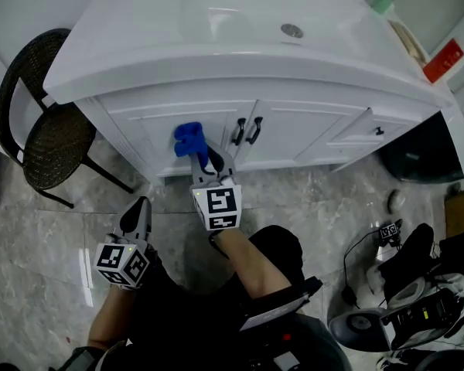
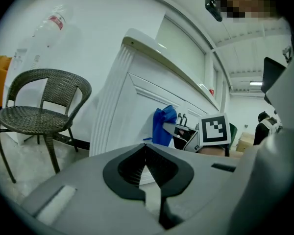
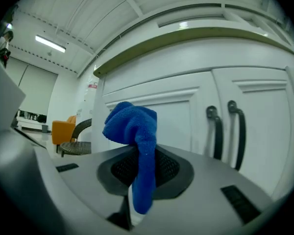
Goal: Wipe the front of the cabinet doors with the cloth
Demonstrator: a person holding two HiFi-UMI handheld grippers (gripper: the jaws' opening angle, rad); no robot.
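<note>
Reaches both arms fwd, seen from head cam. Holds R gripper out ahead at centre frame, R forearm stretched behind it, marker cube facing up toward cam, jaws pointing away from body. Clamps R jaws on blue cloth, bunched above the tips, tail hanging down through jaw gap in right gripper view. Holds L gripper lower-left, nearer the body than R and well apart from it, tilted slightly right. Presses L jaws together, tips meeting, nothing between them in left gripper view. Angles L forearm up from frame bottom.
</note>
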